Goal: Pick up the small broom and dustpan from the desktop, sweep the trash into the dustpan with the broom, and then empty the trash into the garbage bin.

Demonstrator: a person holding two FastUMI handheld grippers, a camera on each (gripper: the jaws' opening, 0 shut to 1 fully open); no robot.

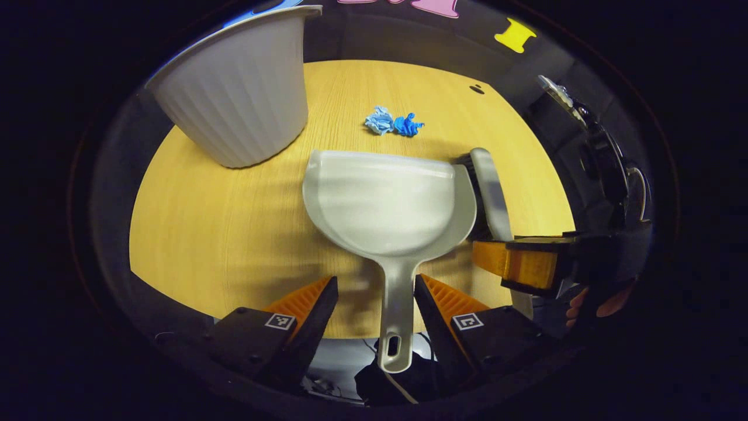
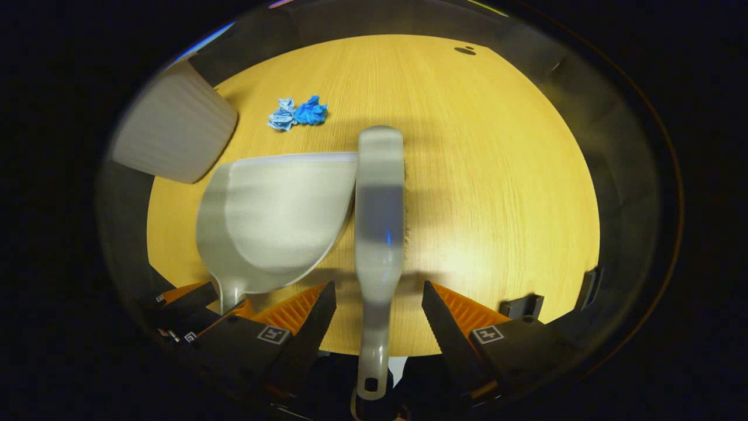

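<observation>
With both my left gripper point(image 1: 377, 304) and right gripper point(image 2: 378, 310) spread wide around the dustpan point(image 1: 388, 202) and broom point(image 2: 380, 222) handles, I risk an off-centre close that swivels either tool away.

place: staged recording booth, not a lived-in room | black cloth walls close round a light wood-grain tabletop point(image 1: 234, 234) | props laid out: ribbed white plastic bin point(image 1: 239, 93), grey plastic dustpan point(image 1: 385, 199), crumpled blue paper scraps point(image 1: 392, 123)
</observation>
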